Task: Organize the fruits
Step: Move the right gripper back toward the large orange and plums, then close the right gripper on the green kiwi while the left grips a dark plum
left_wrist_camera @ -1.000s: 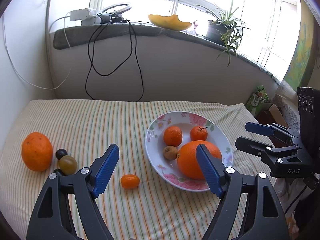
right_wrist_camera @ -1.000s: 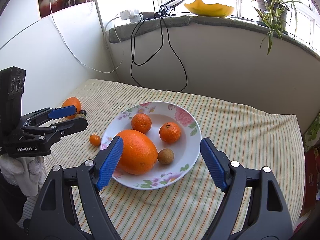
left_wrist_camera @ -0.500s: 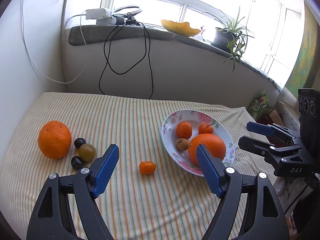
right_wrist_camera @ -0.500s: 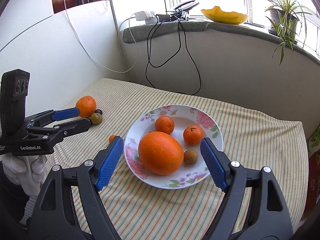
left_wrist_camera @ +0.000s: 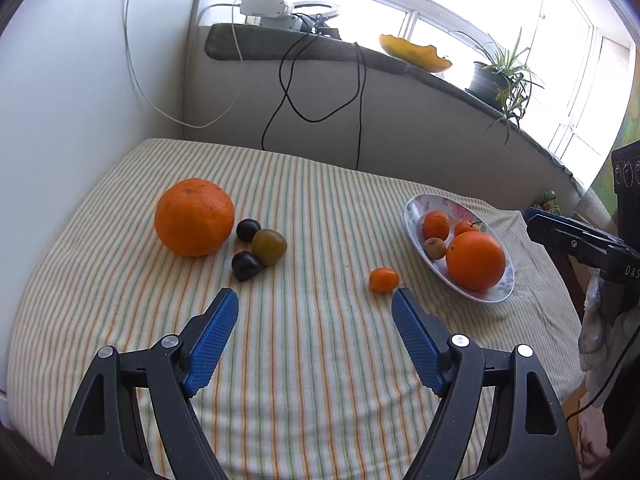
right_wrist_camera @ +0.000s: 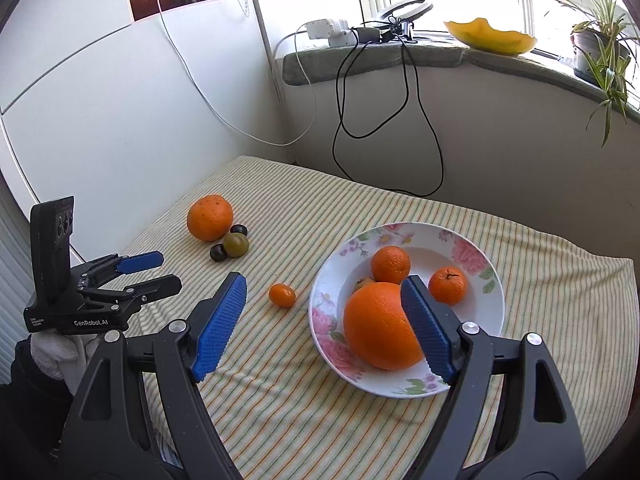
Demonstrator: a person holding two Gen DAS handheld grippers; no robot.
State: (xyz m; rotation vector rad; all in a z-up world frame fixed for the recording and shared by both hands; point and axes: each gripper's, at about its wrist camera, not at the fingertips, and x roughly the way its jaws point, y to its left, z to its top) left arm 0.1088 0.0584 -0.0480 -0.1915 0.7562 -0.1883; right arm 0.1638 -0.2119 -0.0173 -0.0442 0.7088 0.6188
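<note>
Currently | left gripper point(left_wrist_camera: 315, 306) fingers apart, empty | small orange fruit point(left_wrist_camera: 383, 279) lies loose on worktop just ahead-right, beside plate point(left_wrist_camera: 416, 232) | right gripper point(right_wrist_camera: 323, 294) fingers apart, judged nearer

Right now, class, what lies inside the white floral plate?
The white floral plate holds one large orange, two small mandarins and one small brown fruit. Anything beneath the orange is hidden.
</note>
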